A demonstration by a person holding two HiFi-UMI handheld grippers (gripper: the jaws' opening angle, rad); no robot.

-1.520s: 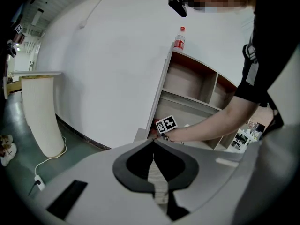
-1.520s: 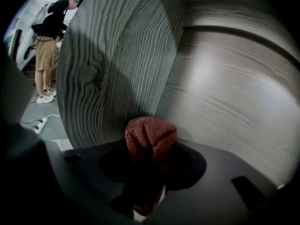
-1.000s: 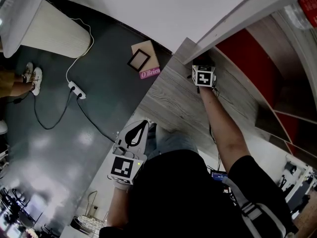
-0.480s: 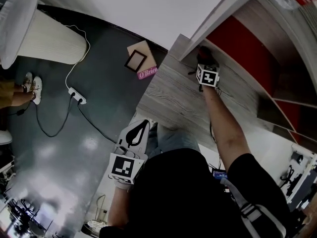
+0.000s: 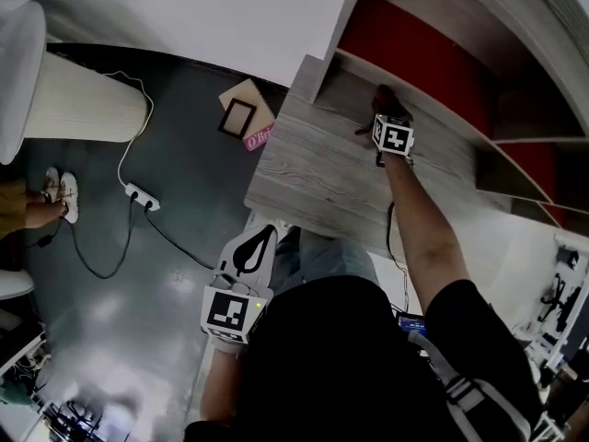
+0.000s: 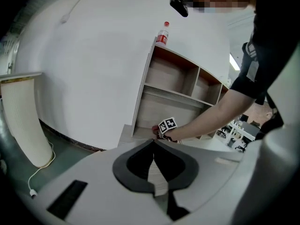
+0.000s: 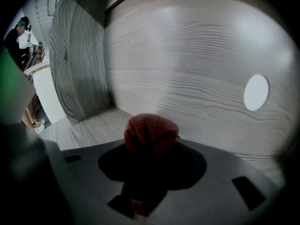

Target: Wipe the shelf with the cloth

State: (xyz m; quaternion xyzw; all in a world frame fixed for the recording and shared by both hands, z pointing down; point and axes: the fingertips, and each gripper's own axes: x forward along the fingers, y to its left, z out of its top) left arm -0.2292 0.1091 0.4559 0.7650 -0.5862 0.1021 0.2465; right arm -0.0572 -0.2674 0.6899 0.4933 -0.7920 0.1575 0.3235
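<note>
Moved deeper along the grey wood-grain shelf (image 5: 313,173), the right gripper (image 7: 150,142) is clamped on the bunched red cloth (image 7: 151,131) near the back panel (image 7: 187,55), the left gripper (image 6: 153,156) closed empty; wiping is judged unfinished.

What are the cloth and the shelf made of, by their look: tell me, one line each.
Cloth: soft red fabric, perhaps knit or microfibre. Its surface is nubbly and matte, and it is bunched into folds.
Shelf: grey wood-grain board, likely laminate rather than solid wood. The grain is even and looks printed, and the face is smooth with a faint sheen.
</note>
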